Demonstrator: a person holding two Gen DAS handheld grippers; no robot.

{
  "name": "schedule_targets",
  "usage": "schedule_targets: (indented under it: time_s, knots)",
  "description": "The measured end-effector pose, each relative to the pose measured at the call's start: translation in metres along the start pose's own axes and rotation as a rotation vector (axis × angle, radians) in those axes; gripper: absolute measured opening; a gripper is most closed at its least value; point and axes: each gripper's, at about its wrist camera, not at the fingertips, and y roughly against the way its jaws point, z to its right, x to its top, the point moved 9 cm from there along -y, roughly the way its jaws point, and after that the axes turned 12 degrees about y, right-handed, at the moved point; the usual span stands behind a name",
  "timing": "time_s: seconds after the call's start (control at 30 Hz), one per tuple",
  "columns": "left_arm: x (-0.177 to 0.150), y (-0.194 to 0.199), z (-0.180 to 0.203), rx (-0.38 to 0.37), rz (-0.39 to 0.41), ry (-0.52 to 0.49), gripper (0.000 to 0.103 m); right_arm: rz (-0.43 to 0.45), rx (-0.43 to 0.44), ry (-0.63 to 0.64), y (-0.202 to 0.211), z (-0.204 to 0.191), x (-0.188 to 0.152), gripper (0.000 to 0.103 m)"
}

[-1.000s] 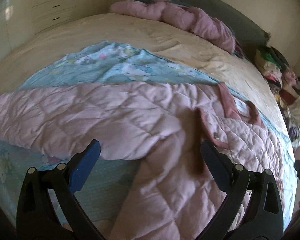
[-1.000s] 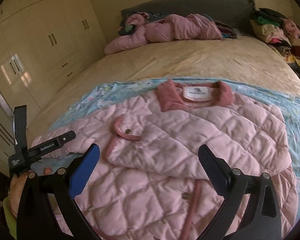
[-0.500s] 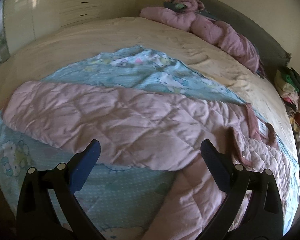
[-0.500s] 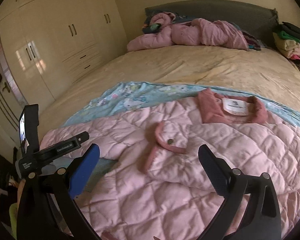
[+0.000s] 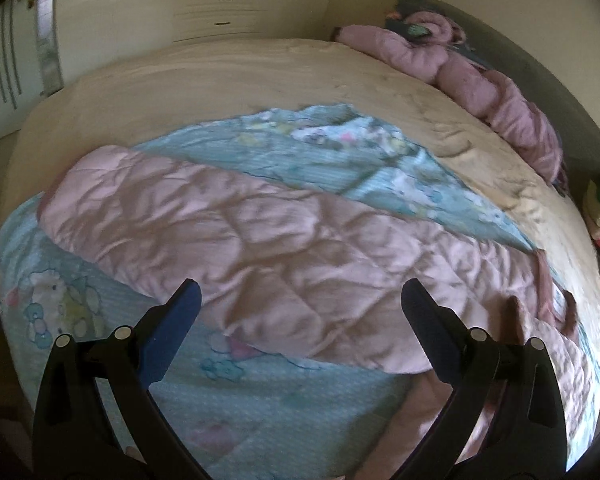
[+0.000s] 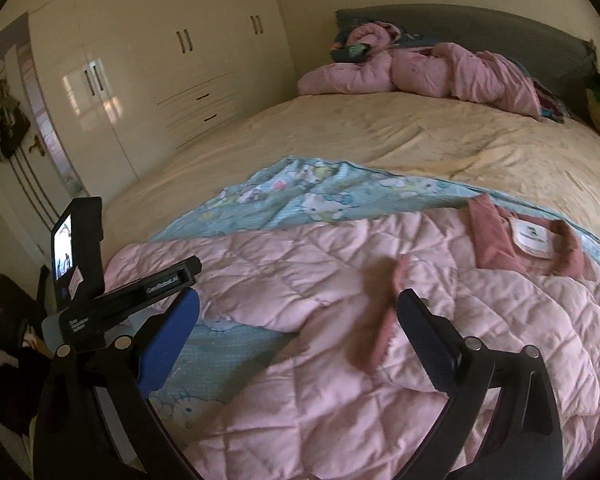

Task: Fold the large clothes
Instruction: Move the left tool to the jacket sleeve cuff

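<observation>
While swinging left: left gripper (image 5: 300, 312) wide, empty; jacket sleeve (image 5: 228, 240) now spans ahead.
Right gripper (image 6: 298, 312): wide, empty, above quilted pink jacket (image 6: 440, 320).
Implication: sleeve fold pending.

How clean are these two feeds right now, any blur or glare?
Left wrist: pink quilted jacket smeared by motion blur, edges bowed by fisheye. Right wrist: blur around the folded sleeve; collar label fairly sharp; window glare on the wardrobe doors.
</observation>
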Motion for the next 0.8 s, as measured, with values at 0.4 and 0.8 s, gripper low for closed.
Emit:
schedule_targets:
  time_s: [0.4, 0.8]
  knots:
    - [0.027, -0.014, -0.075, 0.080, 0.014, 0.187, 0.094, -0.034, 0.070, 0.049, -0.026, -0.038, 0.000, 0.098]
    - [0.035, -0.038, -0.143, 0.119, -0.012, 0.369, 0.094, -0.062, 0.116, 0.065, -0.047, -0.056, -0.007, 0.098]
